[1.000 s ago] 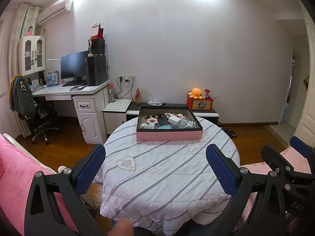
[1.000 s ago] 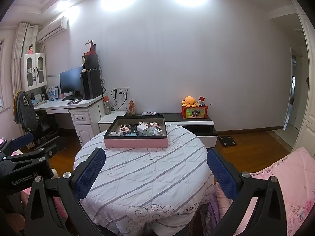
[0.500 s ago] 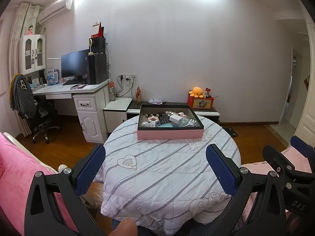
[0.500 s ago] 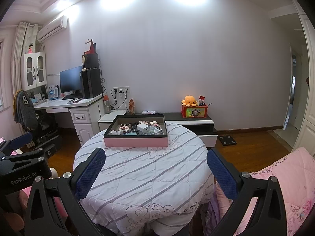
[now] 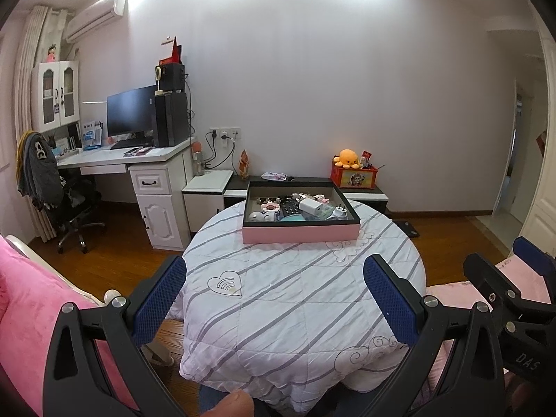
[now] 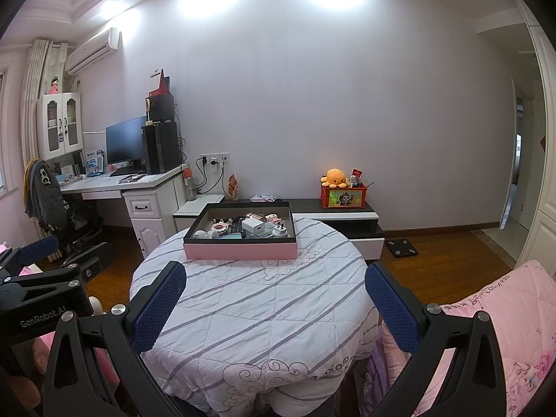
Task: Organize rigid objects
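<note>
**Both grippers empty and wide, held back from the table; small items lie in the far tray**

Nearest each camera, the left gripper [image 5: 274, 299] and the right gripper [image 6: 276, 304] stand with their blue pads spread wide and nothing between them. Both hang short of the near edge of the round table [image 5: 299, 312], above its striped quilted cover. In the right wrist view the left gripper's body shows at the left edge; in the left wrist view the right gripper's body shows at the right edge.

The cover between the grippers and the tray bears no loose item. Toward the far side of the table stands the pink-sided tray [image 5: 300, 233] with a dark inner rim. The small hard items [image 6: 253, 227] lie inside it, packed close together: a white charger block [image 5: 310, 206], a white plug adapter [image 5: 340, 212], a dark keypad-like piece [image 5: 288, 209].

Judgement: this arrangement fits two stages equally, items gathered in the tray awaiting sorting, or items already gathered there as the result. The pictures do not settle which. Any further handling would need a long forward reach and a narrower opening for such small pieces.

Hard to make out: most items in the tray are too small to identify, and the near wall of the tray hides its front floor. The table's near underside is cut off.
</note>
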The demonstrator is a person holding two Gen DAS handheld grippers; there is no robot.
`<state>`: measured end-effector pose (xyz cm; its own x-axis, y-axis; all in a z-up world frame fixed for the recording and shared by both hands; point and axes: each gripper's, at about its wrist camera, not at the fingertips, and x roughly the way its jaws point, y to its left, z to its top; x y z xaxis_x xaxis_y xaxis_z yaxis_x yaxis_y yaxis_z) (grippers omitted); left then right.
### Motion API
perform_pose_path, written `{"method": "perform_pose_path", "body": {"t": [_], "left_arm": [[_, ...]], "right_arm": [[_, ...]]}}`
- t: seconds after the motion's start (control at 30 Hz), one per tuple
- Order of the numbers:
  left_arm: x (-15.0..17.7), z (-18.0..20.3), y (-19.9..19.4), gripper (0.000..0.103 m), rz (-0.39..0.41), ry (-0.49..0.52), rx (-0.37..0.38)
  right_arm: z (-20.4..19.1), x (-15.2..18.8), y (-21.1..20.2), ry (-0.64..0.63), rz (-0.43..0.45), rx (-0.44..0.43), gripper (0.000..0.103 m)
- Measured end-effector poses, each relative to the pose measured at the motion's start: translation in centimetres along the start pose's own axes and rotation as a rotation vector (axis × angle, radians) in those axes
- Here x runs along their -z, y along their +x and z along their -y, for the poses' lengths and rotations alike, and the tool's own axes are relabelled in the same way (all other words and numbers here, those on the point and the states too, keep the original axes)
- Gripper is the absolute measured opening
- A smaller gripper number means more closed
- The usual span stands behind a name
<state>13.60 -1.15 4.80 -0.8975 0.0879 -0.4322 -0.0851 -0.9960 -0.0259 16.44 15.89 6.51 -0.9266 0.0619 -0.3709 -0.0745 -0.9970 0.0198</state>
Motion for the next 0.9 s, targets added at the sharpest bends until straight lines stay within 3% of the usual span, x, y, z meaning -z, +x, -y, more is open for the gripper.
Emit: {"method": "perform_pose_path", "body": {"t": [0.9], "left_arm": [[0.27, 0.37, 0.03, 0.103, -0.007, 0.019, 0.021]], "right_arm": [[-0.17, 0.28, 0.4, -0.006, -0.017, 0.0, 0.103]]}}
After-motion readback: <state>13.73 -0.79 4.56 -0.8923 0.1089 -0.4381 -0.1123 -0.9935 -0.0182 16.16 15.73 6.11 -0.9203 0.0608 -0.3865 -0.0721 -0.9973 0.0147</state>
